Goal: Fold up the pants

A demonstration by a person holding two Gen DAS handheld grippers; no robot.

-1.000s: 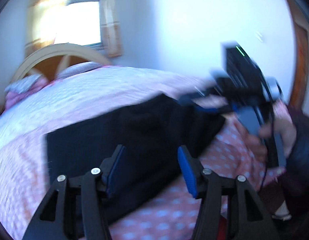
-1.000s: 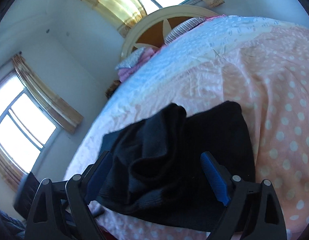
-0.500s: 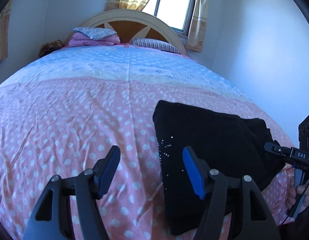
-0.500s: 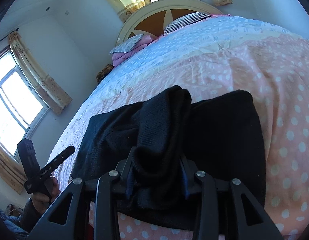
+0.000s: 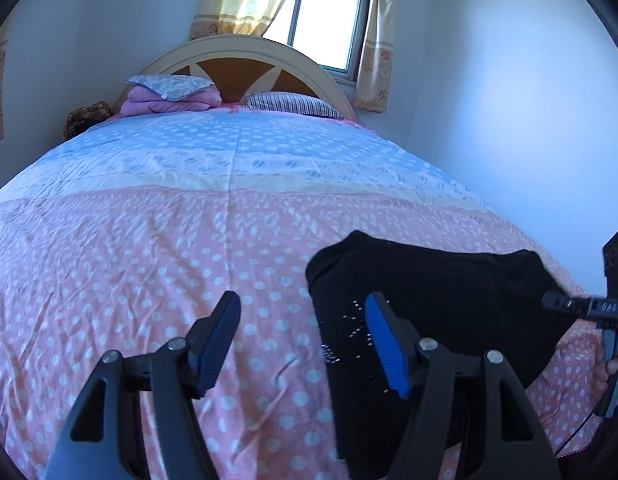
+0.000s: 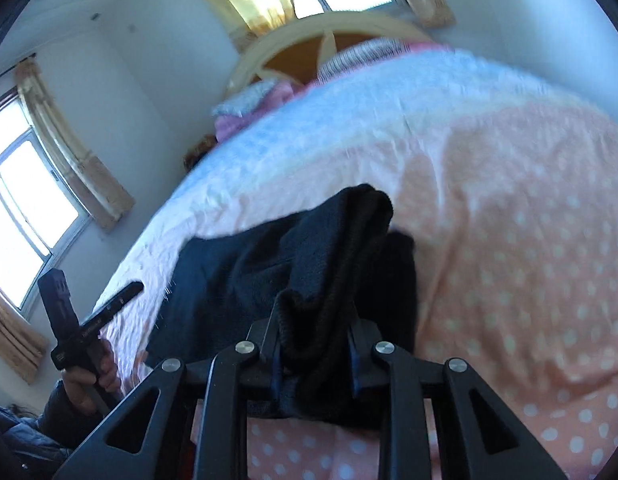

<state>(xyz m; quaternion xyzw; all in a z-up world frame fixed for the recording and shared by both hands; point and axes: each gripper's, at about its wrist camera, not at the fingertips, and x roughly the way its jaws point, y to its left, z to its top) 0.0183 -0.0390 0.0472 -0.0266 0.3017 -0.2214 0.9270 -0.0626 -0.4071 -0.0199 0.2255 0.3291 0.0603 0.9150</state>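
The right tongs [image 6: 315,354] pinch a bunched ridge of the black pants [image 6: 309,272], their blue pads pressed into the knit fabric on both sides, while the left tongs [image 5: 305,340] are spread wide with nothing between them, hanging over the bedspread [image 5: 149,248] just beside the garment's edge. The pants lie partly folded near the foot of the bed on the pink polka-dot part of the cover, with small sparkling studs showing by the left tongs' right finger. Beyond are pillows [image 5: 169,86], an arched headboard [image 5: 245,52] and a curtained window [image 5: 329,32].
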